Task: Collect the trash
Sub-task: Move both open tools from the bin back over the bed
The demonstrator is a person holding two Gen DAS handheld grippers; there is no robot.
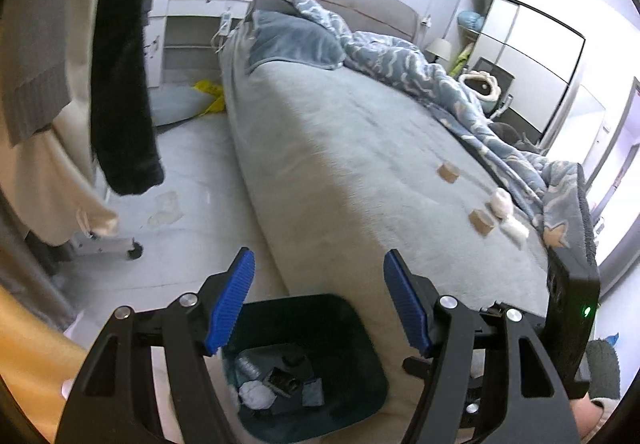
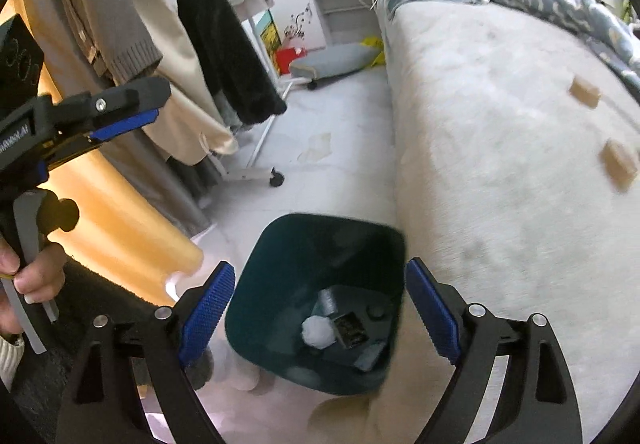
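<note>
My right hand-held gripper (image 2: 320,308) hangs wide open and empty right over the dark bin (image 2: 280,236), which sits on the floor against the bed (image 2: 500,204) so drops land inside. My left hand-held gripper (image 1: 318,300) is half open, also empty. Ahead and right on the bed wait cardboard rolls (image 1: 482,221) and tissue wads (image 1: 502,202).

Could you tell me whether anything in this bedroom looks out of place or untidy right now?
Yes. Two brown rolls and two white wads lie loose on the bed instead of in the bin. A pillow lies on the floor, and the quilt is rumpled.
</note>
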